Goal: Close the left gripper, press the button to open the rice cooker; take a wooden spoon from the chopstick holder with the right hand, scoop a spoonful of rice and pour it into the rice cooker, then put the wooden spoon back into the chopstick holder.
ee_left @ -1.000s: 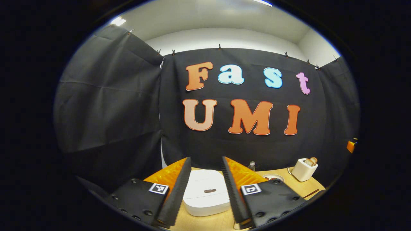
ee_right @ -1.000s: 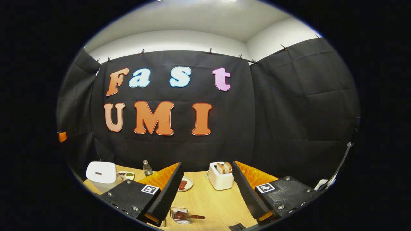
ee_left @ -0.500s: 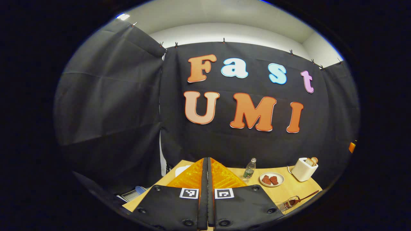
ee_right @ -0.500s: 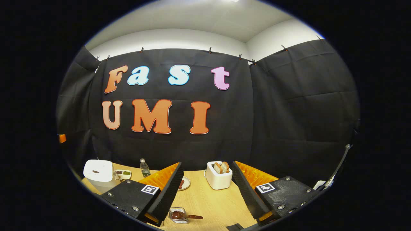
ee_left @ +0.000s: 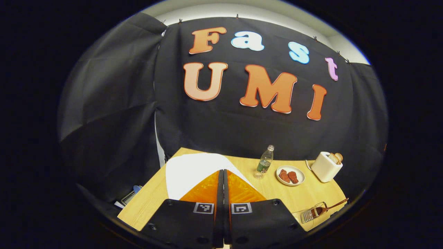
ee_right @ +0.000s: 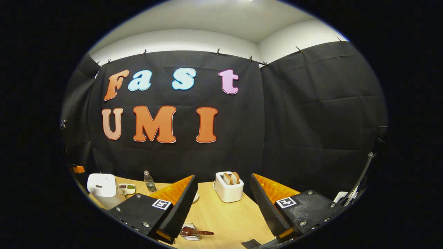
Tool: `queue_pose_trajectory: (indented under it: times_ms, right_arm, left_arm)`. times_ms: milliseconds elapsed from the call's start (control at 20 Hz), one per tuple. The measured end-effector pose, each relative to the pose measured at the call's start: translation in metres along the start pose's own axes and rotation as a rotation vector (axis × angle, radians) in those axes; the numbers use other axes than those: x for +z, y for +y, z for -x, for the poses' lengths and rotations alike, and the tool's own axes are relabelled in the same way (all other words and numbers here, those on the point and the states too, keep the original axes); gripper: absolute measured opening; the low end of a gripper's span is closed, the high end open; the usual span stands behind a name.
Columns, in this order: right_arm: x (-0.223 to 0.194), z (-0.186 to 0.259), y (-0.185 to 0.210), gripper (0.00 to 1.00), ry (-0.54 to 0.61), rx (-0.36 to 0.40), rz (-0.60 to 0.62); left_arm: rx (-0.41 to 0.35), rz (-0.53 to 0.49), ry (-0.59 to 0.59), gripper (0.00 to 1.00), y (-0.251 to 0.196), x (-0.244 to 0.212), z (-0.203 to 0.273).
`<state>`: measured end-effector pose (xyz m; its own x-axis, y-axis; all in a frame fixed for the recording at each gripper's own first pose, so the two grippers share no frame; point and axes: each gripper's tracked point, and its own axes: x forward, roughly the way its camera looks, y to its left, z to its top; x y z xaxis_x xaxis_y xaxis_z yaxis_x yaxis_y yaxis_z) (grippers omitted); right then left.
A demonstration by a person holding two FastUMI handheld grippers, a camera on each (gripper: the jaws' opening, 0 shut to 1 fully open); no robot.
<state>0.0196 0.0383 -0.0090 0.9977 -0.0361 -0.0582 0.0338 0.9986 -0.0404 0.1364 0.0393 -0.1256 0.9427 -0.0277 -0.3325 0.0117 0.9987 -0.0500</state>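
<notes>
The white rice cooker (ee_left: 193, 167) stands with its lid down at the table's left, right under and behind my left gripper (ee_left: 223, 172). That gripper is shut, its orange fingers pressed together with nothing between them, and their tips hide the lid's middle. A brown wooden spoon (ee_left: 337, 204) lies in a clear holder (ee_left: 311, 213) at the front right. In the right gripper view my right gripper (ee_right: 223, 178) hangs open above the table, holding nothing. The holder (ee_right: 188, 231) and the spoon (ee_right: 205, 233) lie low between its fingers, and the rice cooker (ee_right: 101, 185) is far left.
On the wooden table (ee_left: 283, 197) stand a small water bottle (ee_left: 264, 162), a plate of red pieces (ee_left: 290, 175) and a white toaster (ee_left: 326, 166) with bread. A small dish (ee_right: 126, 188) sits beside the rice cooker. Black cloth walls close the back and sides.
My left gripper went from open to shut, then tipped down toward the rice cooker, whose lid now looms larger. The right gripper stayed open and drifted slightly.
</notes>
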Motion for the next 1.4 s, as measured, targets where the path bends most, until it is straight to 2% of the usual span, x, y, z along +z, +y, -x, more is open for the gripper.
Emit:
queue_pose_trajectory:
  times_ms: [100, 300, 350, 400, 600, 750, 800, 850, 900, 1200, 1400]
  right_arm:
    - [-0.003, 0.002, -0.004, 0.94, 0.009, -0.016, 0.010]
    - [-0.007, 0.004, -0.010, 0.94, 0.022, -0.042, 0.048]
    - [-0.008, 0.004, -0.011, 0.99, 0.027, -0.047, 0.050]
    - [-0.009, 0.003, -0.009, 0.95, 0.032, -0.048, 0.045]
    - [-0.011, 0.000, -0.008, 0.94, 0.039, -0.049, 0.040]
    - [-0.015, -0.003, -0.009, 0.94, 0.050, -0.055, 0.048]
    - [-0.016, -0.004, -0.006, 0.99, 0.054, -0.050, 0.039]
    - [-0.017, -0.006, -0.004, 0.94, 0.058, -0.046, 0.026]
    - [-0.019, -0.007, -0.003, 0.94, 0.061, -0.042, 0.014]
    - [-0.027, -0.010, 0.007, 0.94, 0.080, -0.024, 0.001]
    - [-0.023, -0.008, 0.013, 0.94, 0.065, -0.008, 0.007]
  left_arm:
    - [0.002, 0.015, 0.043, 0.07, 0.003, -0.014, -0.017]
    - [0.022, -0.007, 0.118, 0.05, 0.009, -0.045, -0.053]
    - [0.026, -0.014, 0.147, 0.05, 0.011, -0.058, -0.061]
    - [0.023, -0.011, 0.167, 0.05, 0.010, -0.065, -0.066]
    - [0.029, 0.008, 0.208, 0.07, 0.013, -0.081, -0.074]
    - [0.033, 0.008, 0.212, 0.05, 0.015, -0.081, -0.074]
    - [0.034, 0.014, 0.215, 0.05, 0.015, -0.081, -0.074]
    - [0.036, 0.022, 0.222, 0.05, 0.014, -0.083, -0.074]
    - [0.042, 0.026, 0.236, 0.05, 0.016, -0.089, -0.073]
    - [0.044, -0.047, 0.209, 0.05, 0.013, -0.076, -0.073]
    - [0.056, -0.054, 0.076, 0.05, 0.017, -0.010, -0.063]
